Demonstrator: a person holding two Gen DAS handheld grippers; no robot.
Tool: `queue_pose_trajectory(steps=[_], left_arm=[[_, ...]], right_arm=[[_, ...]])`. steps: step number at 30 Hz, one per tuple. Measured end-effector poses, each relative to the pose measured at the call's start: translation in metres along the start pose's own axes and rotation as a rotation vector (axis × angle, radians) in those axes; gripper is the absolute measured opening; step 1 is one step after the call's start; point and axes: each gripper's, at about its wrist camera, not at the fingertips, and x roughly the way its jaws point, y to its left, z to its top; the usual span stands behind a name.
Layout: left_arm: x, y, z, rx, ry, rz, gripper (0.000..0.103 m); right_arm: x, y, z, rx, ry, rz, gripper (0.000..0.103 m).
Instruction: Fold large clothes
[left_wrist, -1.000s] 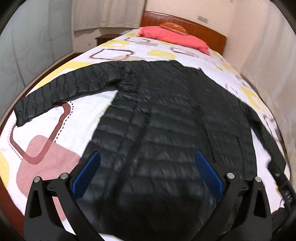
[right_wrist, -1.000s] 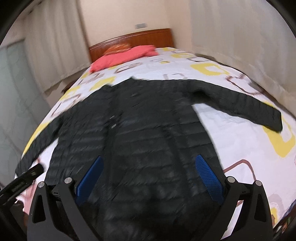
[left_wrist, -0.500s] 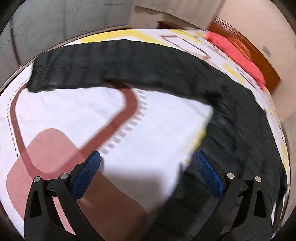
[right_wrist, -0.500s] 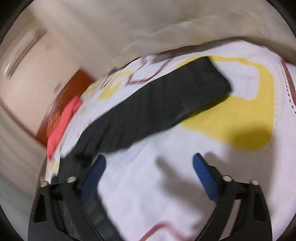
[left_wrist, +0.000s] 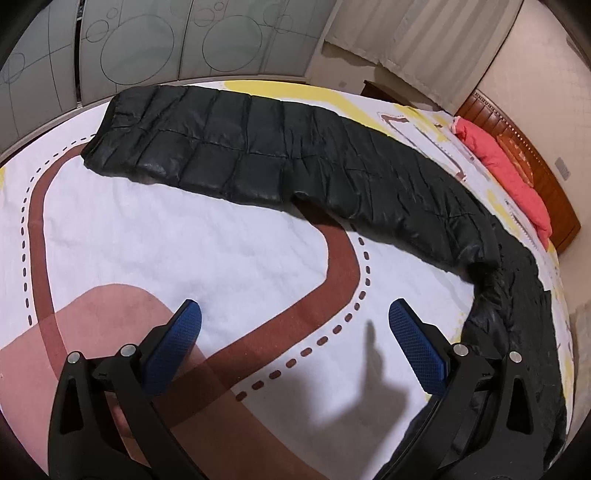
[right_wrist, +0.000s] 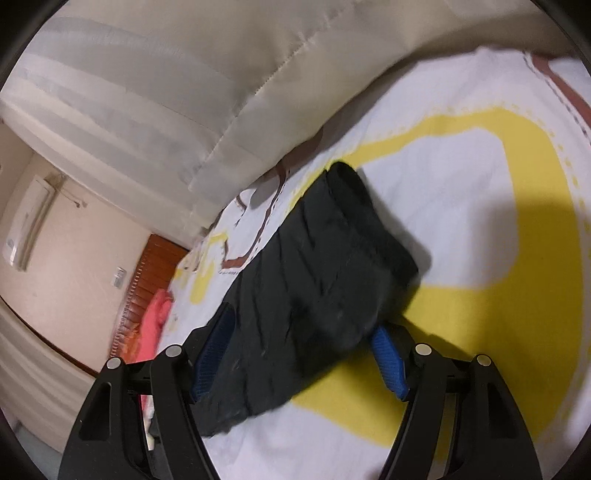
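A bed (left_wrist: 207, 236) fills both views, covered by a white sheet printed with brown, pink and yellow shapes and dashed lines. At its far end stands a wooden headboard (left_wrist: 532, 162) with a red pillow (left_wrist: 506, 166) lying against it. Pale curtains (right_wrist: 207, 85) hang down to the bed's edge in the right wrist view, and frosted panels with circle outlines (left_wrist: 155, 40) run behind the bed in the left wrist view.

A black quilted jacket (left_wrist: 517, 302) lies flat on the sheet. Its 1 sleeve in the left wrist view (left_wrist: 258, 147) stretches straight out across the bed toward the frosted panels, cuff at the far end, while the body runs down the right edge of that view. The other sleeve (right_wrist: 317, 280) lies over a yellow patch of the print.

The left gripper (left_wrist: 295, 350) hovers over bare sheet, its 2 blue pads (left_wrist: 173, 350) wide apart with nothing between them; the sleeve is well beyond the tips and the jacket's body lies just beside the right finger.

The right gripper (right_wrist: 299, 350) straddles the other sleeve near its cuff, which passes between the 2 blue pads (right_wrist: 388, 362). Its jaws are closing, but whether the pads already press the fabric cannot be told.
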Motion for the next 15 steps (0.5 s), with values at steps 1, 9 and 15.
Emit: queue_pose_trajectory(steps=[1, 9, 15], left_arm=[[-0.001, 0.001, -0.001, 0.003, -0.006, 0.004, 0.101], [0.001, 0.016, 0.006, 0.011, -0.027, 0.056, 0.101], [0.012, 0.007, 0.004, 0.117, -0.024, 0.121, 0.101]], right_arm=[[0.003, 0.003, 0.002, -0.026, 0.0, -0.016, 0.054], [-0.009, 0.043, 0.002, -0.163, -0.003, 0.045, 0.015], [-0.024, 0.131, -0.043, -0.364, 0.038, 0.167, 0.015]])
